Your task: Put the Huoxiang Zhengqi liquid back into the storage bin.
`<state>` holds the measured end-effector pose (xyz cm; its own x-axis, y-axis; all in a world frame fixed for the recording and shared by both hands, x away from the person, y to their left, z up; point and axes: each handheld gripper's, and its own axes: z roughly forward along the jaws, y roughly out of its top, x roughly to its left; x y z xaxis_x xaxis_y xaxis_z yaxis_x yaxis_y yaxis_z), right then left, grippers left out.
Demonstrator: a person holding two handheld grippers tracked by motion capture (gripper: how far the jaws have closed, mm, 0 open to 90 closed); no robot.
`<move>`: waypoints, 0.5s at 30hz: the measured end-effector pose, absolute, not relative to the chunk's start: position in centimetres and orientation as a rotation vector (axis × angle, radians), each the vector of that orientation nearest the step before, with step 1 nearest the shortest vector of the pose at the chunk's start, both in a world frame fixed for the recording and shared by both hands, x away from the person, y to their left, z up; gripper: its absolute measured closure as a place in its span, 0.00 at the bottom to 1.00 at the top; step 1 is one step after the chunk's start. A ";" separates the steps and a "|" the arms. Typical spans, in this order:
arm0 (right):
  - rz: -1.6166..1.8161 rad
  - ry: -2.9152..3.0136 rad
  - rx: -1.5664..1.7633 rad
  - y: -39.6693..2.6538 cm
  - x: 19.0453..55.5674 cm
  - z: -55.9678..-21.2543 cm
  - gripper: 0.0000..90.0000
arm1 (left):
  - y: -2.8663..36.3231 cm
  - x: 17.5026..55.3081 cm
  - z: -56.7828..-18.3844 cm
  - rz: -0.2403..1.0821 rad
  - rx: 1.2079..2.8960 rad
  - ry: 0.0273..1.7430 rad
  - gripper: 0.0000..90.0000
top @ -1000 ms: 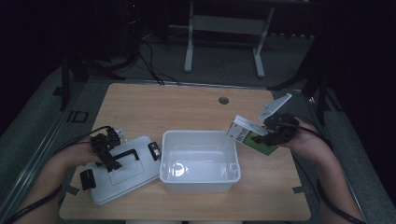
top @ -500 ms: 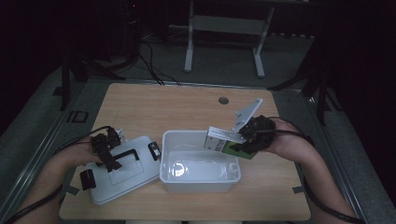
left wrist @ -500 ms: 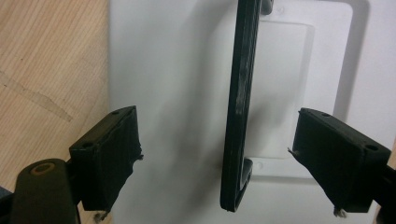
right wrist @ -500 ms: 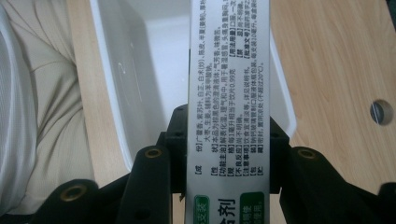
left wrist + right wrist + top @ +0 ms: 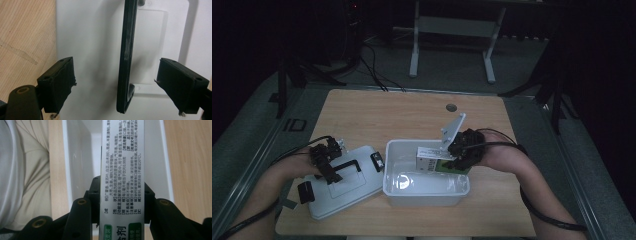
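A white bin (image 5: 427,197) stands mid-table with its white lid (image 5: 357,187) lying flat to its left. My right gripper (image 5: 451,157) is shut on a green-and-white printed box (image 5: 429,159), held over the bin's right half. Seen from the right gripper view, the box (image 5: 122,157) runs up between the jaws of the gripper (image 5: 122,195), with the bin's inside (image 5: 80,157) below. My left gripper (image 5: 324,160) hovers over the lid. In the left gripper view that gripper (image 5: 117,72) is open, its jaws on either side of the lid's black handle (image 5: 126,62) and not touching it.
Black latches (image 5: 377,161) sit at the lid's ends. A round hole (image 5: 451,107) is in the tabletop near its far edge. A metal stand (image 5: 452,30) and cables lie on the floor beyond the table. The person's light clothing (image 5: 25,170) is near the bin.
My right gripper has carried the box leftward from the table's right side to over the bin. The left gripper has stayed over the lid.
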<state>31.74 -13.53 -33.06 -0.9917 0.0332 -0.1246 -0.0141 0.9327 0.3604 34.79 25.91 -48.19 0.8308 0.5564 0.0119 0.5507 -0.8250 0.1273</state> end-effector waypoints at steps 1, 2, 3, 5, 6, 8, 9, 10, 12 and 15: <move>0.544 2.968 -0.006 -13.1 31.7 -33.5 0.72 | 25.9 34.7 -48.2 0.074 2.890 0.880 0.17; 0.545 2.967 -0.009 -13.0 31.7 -33.6 0.72 | 25.9 34.7 -48.2 0.073 2.889 0.881 0.17; 0.542 2.974 -0.013 -12.8 31.7 -33.8 0.72 | 25.9 34.7 -48.2 0.073 2.890 0.881 0.17; 0.538 2.981 -0.028 -12.6 31.7 -34.1 0.72 | 25.8 34.7 -48.2 0.077 2.890 0.880 0.17; 0.534 2.984 -0.035 -12.5 31.7 -34.3 0.72 | 25.8 34.7 -48.2 0.074 2.888 0.879 0.17; 0.534 2.988 -0.042 -12.5 31.7 -34.5 0.72 | 25.8 34.7 -48.2 0.076 2.890 0.875 0.17; 0.531 2.998 -0.047 -12.3 31.7 -35.0 0.72 | 25.8 34.7 -48.2 0.074 2.893 0.874 0.17; 0.527 3.002 -0.048 -12.2 31.6 -35.2 0.72 | 25.9 34.7 -48.3 0.073 2.893 0.875 0.17; 0.524 3.012 -0.054 -12.1 31.7 -35.6 0.72 | 25.9 34.7 -48.3 0.074 2.893 0.875 0.17; 0.506 3.022 -0.048 -12.0 31.8 -36.5 0.72 | 25.9 34.7 -48.3 0.072 2.891 0.875 0.17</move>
